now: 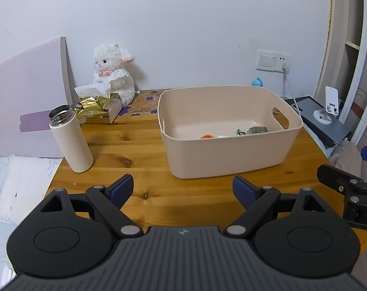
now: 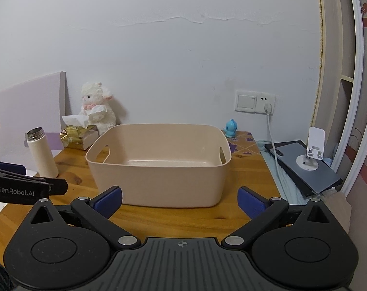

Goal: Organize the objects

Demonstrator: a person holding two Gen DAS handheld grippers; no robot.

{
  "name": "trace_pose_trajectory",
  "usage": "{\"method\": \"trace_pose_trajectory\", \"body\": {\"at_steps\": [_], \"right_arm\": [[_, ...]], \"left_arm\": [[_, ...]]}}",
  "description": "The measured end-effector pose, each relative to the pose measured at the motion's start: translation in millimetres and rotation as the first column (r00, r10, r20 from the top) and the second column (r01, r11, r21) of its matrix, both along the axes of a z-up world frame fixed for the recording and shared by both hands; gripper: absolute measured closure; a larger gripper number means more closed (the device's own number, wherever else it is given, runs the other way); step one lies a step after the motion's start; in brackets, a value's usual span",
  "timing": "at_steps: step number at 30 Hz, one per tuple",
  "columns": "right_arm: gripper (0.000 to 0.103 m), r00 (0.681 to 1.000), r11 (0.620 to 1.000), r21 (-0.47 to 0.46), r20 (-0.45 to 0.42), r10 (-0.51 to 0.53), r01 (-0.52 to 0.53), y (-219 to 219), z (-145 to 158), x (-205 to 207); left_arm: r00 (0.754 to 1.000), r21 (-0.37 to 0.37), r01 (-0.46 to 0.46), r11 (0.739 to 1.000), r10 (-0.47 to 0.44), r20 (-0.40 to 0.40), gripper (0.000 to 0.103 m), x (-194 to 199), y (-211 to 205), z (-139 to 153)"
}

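Left wrist view: the left gripper [image 1: 182, 190] hovers over the wooden table [image 1: 144, 169], its 2 blue-padded fingers [image 1: 121, 189] spread wide and holding nothing. The beige bin [image 1: 222, 155] sits just beyond them, small items [image 1: 252, 131] on its floor.

Right wrist view: "GenRobot.AI" reads on the other gripper's side. The right gripper [image 2: 179, 200] is spread too, empty, the bin [image 2: 159, 179] directly ahead between its fingertips.

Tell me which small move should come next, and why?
Probably move the left tongs toward the white flask. Both tongs are open and hold nothing. The flask stands upright without a lid on the wooden table, left of the beige bin, which already holds a few small items.
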State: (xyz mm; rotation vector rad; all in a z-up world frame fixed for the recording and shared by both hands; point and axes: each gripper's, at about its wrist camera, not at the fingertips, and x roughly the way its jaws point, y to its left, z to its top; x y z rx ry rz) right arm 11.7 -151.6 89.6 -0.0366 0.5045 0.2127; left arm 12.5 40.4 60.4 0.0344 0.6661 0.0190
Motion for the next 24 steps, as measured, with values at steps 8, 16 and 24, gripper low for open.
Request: {"method": "trace_pose_trajectory", "body": {"at_steps": [8,16,24], "right_arm": [[0.000,1.000,1.000,0.021,-0.019,0.014,-0.013,-3.7,-1.9,-16.1],[0.000,1.000,1.000,0.026,-0.026,0.006,-0.006,-10.0,-2.8,-25.2],[0.000,0.999,1.000,0.026,-0.032,-0.011,0.012,-19.2,-4.1,-30.1]], "left_arm": [[0.999,-0.004,0.026,1.000,-0.026,-0.024,0.013,-21.7,-2.0,-3.8],[1.000,0.005,0.030,1.000,-0.030,-0.002,0.013,-36.4,-2.1,4.8],[1.000,-0.004,0.020,1.000,-0.019,0.011,0.008,-41.9,0.0,10.0]]}}
